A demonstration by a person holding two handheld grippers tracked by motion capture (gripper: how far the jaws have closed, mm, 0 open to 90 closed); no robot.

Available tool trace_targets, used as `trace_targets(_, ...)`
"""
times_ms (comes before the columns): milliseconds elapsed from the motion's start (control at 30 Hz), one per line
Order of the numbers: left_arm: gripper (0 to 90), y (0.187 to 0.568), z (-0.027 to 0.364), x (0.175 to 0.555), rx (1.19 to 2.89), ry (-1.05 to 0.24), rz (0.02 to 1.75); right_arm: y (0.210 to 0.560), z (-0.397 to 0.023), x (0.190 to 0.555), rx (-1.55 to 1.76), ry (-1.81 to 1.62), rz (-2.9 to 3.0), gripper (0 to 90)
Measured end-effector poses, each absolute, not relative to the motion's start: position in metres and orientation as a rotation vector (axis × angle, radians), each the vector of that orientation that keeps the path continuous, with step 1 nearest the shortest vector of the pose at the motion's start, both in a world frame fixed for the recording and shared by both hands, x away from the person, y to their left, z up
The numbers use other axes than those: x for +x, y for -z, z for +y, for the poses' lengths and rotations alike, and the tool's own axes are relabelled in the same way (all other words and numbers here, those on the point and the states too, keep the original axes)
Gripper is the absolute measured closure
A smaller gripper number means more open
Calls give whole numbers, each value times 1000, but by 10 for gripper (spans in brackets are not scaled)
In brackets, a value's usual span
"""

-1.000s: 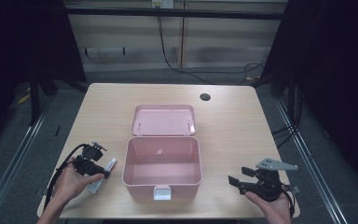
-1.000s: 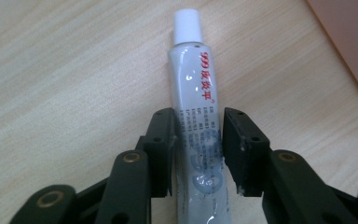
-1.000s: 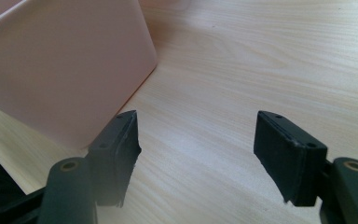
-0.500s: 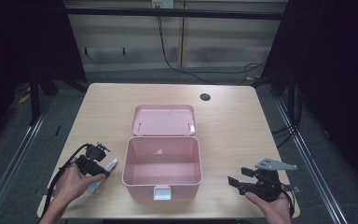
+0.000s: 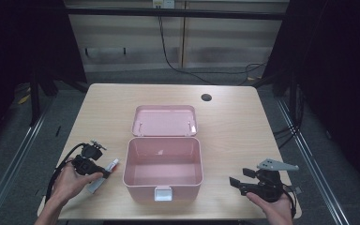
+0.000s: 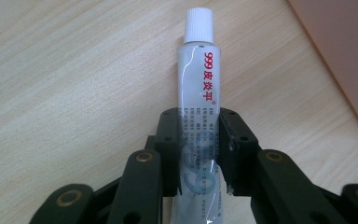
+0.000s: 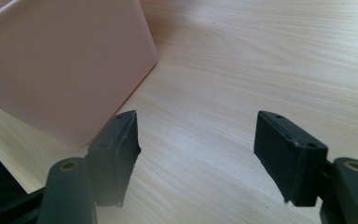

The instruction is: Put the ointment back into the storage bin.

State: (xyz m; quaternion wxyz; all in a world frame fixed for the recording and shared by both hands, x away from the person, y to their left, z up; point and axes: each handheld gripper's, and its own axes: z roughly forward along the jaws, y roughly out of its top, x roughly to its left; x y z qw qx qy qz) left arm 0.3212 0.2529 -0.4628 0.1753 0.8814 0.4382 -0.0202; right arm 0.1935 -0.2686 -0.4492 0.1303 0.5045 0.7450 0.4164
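Observation:
A pink box (image 5: 163, 165) stands open at the table's front middle, its lid (image 5: 165, 120) laid back behind it. Just left of the box lies a grey ointment tube (image 5: 104, 175) with a white cap (image 6: 199, 23) and red print. My left gripper (image 5: 102, 172) (image 6: 200, 140) is shut on the tube's lower half, both jaws pressed against its sides, the tube resting on the wood. To the right of the box my right gripper (image 5: 236, 182) (image 7: 198, 149) stands open, low over the table with nothing between its jaws. The box's wall (image 7: 60, 65) is close at its left.
The wooden table (image 5: 234, 126) has a round cable hole (image 5: 206, 97) at the back right. Bare wood lies right of the box and behind the lid. Dark floor and metal rails flank the table on both sides.
My left hand and its gripper have slid a little toward the front of the table, onto the tube. The right gripper has stayed put.

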Motion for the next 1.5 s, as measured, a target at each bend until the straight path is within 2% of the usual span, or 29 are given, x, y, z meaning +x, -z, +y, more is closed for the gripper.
trace_targets(500, 714, 447, 266, 314, 2407, 114, 1161, 449, -269, 193, 1481, -1216, 2158, 296)
trace_targets(1500, 714, 400, 274, 290, 2366, 91, 972, 449, -269, 193, 1479, -1221, 2153, 280)
